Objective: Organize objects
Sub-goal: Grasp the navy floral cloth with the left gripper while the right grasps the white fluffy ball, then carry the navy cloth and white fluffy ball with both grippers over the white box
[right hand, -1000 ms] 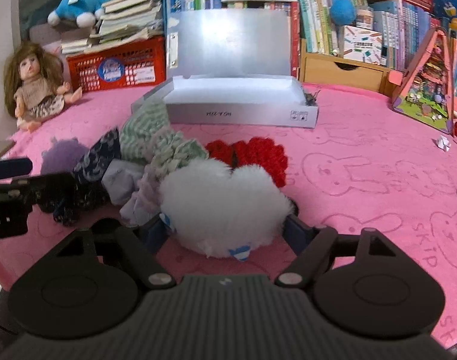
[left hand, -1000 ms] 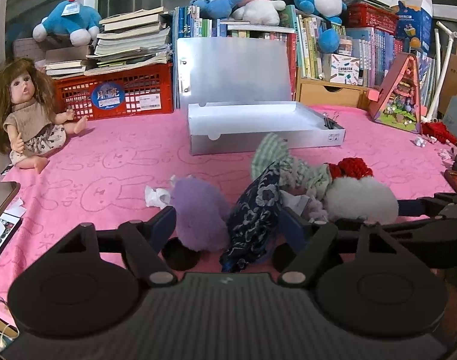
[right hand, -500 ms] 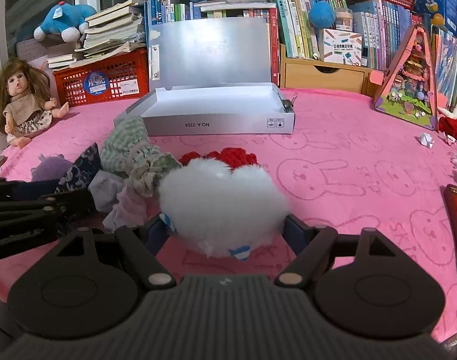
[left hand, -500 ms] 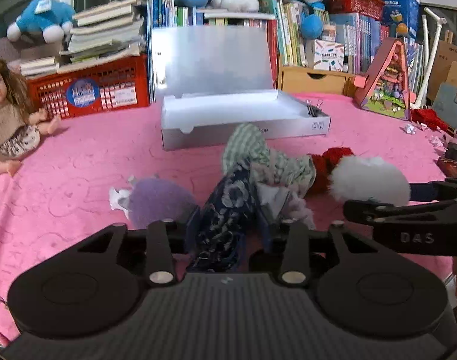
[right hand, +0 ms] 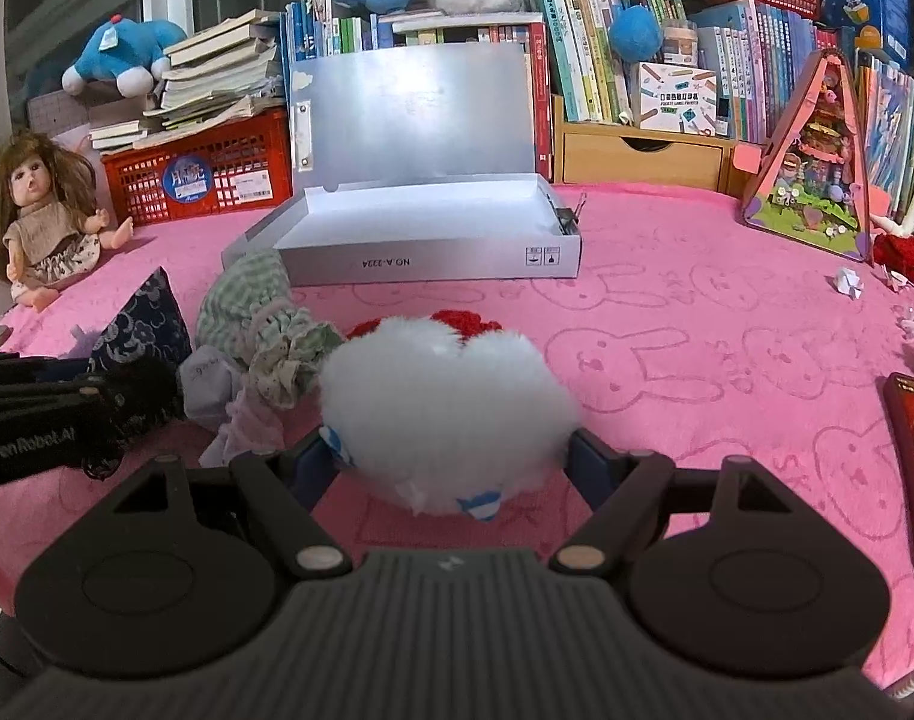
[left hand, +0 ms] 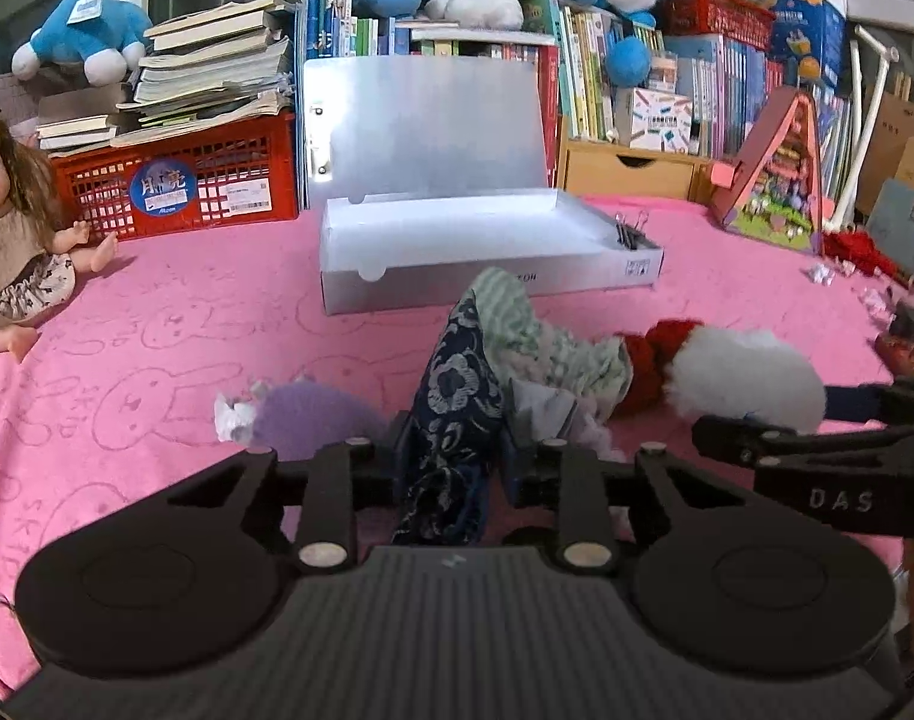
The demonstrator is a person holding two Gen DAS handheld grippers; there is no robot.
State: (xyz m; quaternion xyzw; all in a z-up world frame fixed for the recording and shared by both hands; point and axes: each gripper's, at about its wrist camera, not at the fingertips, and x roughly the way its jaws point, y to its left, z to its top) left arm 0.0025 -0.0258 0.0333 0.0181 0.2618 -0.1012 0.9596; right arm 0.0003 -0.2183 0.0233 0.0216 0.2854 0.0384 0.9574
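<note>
A heap of fabric pieces lies on the pink blanket [left hand: 156, 324]. My left gripper [left hand: 453, 456] is closing its jaws, and the pads press on the navy floral cloth [left hand: 457, 384], which stands up between them. A purple fluffy piece [left hand: 312, 420] lies just to its left, green checked pieces [left hand: 517, 324] behind it. My right gripper [right hand: 447, 456] is shut on the white fluffy piece [right hand: 444, 396], with a red one [right hand: 463, 319] behind it. The open silver box [right hand: 426, 264] stands further back, lid raised.
A doll [left hand: 12, 240] sits at the far left. A red crate [left hand: 186, 180] with books, a wooden drawer [right hand: 637, 156] and a triangular toy house [right hand: 817, 180] line the back. A dark phone [right hand: 913, 450] and paper scraps [right hand: 847, 282] lie on the right.
The left jaws have closed from wide apart onto the navy floral cloth, leaving the purple fluffy piece outside on the left. The right gripper keeps its hold on the white fluffy piece.
</note>
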